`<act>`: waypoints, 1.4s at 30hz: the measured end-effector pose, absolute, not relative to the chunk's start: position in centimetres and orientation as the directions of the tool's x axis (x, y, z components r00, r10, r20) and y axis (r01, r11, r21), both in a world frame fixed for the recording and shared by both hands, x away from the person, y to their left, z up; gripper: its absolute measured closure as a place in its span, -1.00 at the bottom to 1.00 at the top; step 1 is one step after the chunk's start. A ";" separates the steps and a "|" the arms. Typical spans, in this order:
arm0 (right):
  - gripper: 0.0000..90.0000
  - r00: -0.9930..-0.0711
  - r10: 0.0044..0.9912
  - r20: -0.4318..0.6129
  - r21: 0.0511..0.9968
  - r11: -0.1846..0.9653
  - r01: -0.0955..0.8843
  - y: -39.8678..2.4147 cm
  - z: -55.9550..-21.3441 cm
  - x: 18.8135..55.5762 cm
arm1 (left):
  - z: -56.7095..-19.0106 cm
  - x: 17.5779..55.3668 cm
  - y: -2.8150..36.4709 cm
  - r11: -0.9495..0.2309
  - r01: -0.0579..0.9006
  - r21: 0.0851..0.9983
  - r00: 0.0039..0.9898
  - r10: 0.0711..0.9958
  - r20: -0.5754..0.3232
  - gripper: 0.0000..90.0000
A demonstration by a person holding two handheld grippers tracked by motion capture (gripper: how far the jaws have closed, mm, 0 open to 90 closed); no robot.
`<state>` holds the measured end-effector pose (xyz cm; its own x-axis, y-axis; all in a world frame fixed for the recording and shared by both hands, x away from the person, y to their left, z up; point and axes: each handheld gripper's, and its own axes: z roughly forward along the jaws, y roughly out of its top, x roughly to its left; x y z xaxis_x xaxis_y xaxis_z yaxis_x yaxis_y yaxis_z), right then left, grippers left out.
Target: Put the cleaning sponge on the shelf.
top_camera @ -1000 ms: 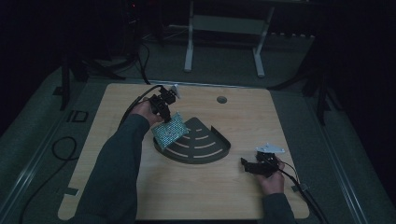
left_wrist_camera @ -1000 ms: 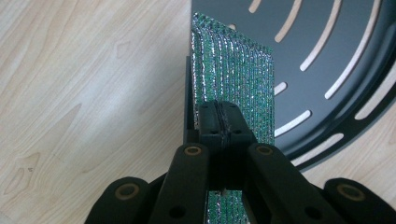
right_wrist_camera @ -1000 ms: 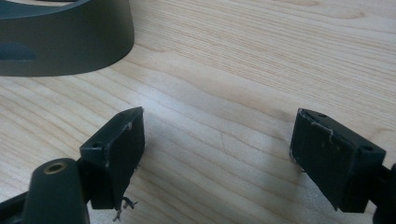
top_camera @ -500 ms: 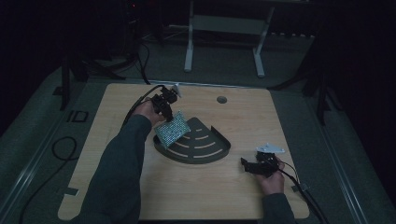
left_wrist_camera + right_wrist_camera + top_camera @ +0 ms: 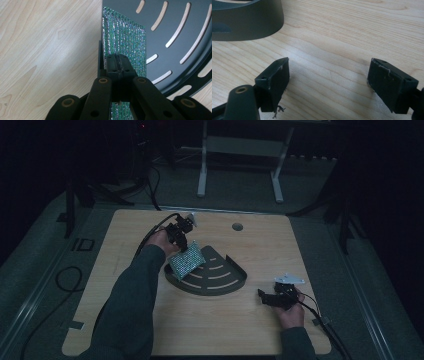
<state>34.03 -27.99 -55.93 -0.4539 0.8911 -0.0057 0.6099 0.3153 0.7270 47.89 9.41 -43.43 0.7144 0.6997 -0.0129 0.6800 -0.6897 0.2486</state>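
Pale wooden worktop (image 5: 210, 320) with a round hole (image 5: 237, 226) beyond the grippers, a white metal frame (image 5: 240, 150) on the dark floor (image 5: 40, 265) farther off, and a loose black cable (image 5: 65, 280) left of them.

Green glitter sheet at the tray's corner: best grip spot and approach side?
Judging by its pose, take the glitter sheet by its upper free edge, coming from above on the wood side. It is thin and stands tilted with its lower end in the slotted tray, so only the edge fits between pads. The left gripper already pinches that edge. The right gripper rests open on the table.
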 end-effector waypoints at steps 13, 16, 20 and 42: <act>-0.61 -0.454 0.891 -0.006 0.727 0.315 0.610 -28.0 -55.9 34.0 | -44.1 47.9 8.9 -0.705 0.672 0.229 0.726 0.687 -0.016 1.00; -0.61 -0.454 0.891 -0.006 0.727 0.315 0.610 -28.0 -55.9 34.0 | -44.2 47.8 8.8 -0.709 0.668 0.224 0.730 0.683 -0.015 1.00; -0.61 -0.454 0.891 -0.006 0.727 0.315 0.610 -28.0 -55.9 34.0 | -44.3 47.7 8.9 -0.716 0.664 0.215 0.735 0.678 -0.010 1.00; -0.61 -0.454 0.891 -0.006 0.727 0.315 0.610 -28.0 -55.9 34.0 | -45.0 47.3 8.6 -0.734 0.651 0.192 0.747 0.665 0.007 0.99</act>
<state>34.03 -27.99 -55.93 -0.4539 0.8910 -0.0058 0.6099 0.3154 0.7270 47.26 8.58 -44.97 0.7472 0.6646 0.0074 0.6512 -0.7343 0.1919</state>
